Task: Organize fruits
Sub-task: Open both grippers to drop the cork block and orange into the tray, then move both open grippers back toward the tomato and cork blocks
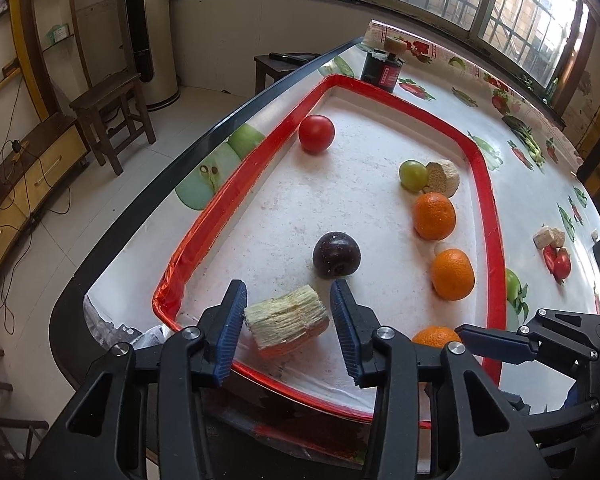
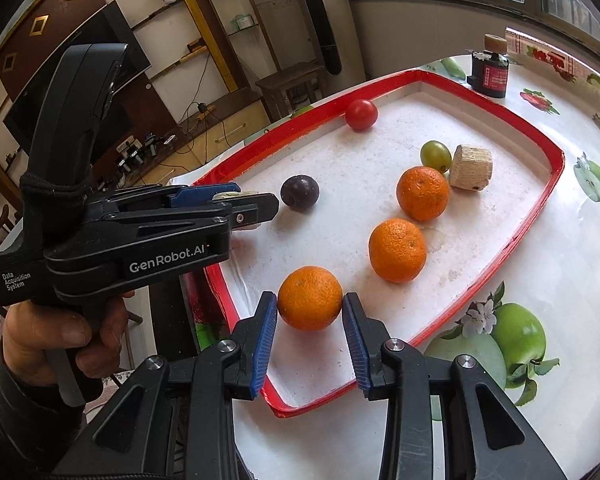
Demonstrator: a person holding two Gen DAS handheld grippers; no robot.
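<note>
A red-rimmed white tray point(image 1: 204, 232) point(image 2: 556, 168) holds a red tomato point(image 1: 316, 133) point(image 2: 361, 115), a dark plum point(image 1: 336, 255) point(image 2: 299, 193), a green grape point(image 1: 413, 174) point(image 2: 435, 155), a cut pale chunk point(image 1: 443, 178) point(image 2: 471, 167) and three oranges point(image 1: 435, 216) point(image 2: 422, 193) point(image 2: 397, 250). My left gripper point(image 1: 288, 312) is open around a pale layered slice point(image 1: 286, 321); it also shows in the right wrist view point(image 2: 256, 200). My right gripper point(image 2: 310, 322) is open, its pads flanking the nearest orange point(image 2: 310, 298) point(image 1: 436, 336).
A dark jar with a cork lid point(image 1: 383, 66) point(image 2: 490, 70) stands beyond the tray's far corner. The fruit-print tablecloth point(image 1: 540, 184) carries small pale cubes point(image 1: 548, 237) at the right. Wooden stools point(image 1: 112, 116) and shelves stand off the table's left edge.
</note>
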